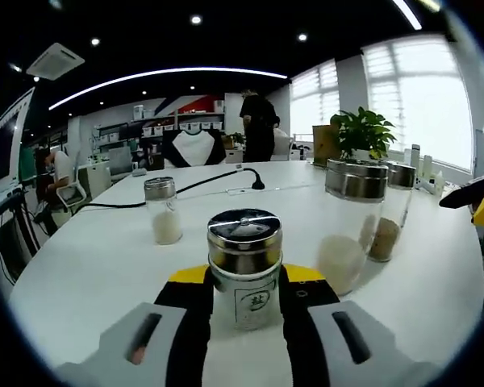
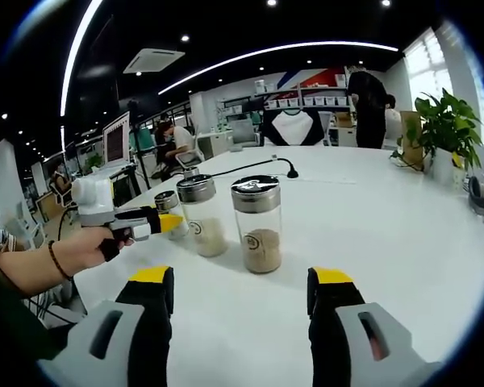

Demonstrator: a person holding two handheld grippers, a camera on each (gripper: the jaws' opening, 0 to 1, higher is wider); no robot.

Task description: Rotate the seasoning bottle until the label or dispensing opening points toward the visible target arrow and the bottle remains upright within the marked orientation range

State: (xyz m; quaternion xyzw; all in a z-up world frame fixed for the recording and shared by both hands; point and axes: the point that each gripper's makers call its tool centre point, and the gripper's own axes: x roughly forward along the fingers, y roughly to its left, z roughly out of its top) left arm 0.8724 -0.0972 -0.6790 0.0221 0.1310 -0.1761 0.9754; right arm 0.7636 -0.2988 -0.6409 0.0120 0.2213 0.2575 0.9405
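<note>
seasoning bottle [image 1: 244, 266] stands upright, pinched between left claw [image 1: 244, 294] jaws; right claw [image 2: 240, 294] spread.

upright glass seasoning bottle [image 1: 244, 270], steel lid, label facing camera

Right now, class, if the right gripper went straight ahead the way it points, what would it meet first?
Probably the brown-filled jar, which stands upright ahead of the open right gripper; depth is uncertain.

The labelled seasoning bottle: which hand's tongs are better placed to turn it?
Left. The left tongs already flank the labelled seasoning bottle, apparently gripping it. The right tongs are open over bare table, short of the jars.
</note>
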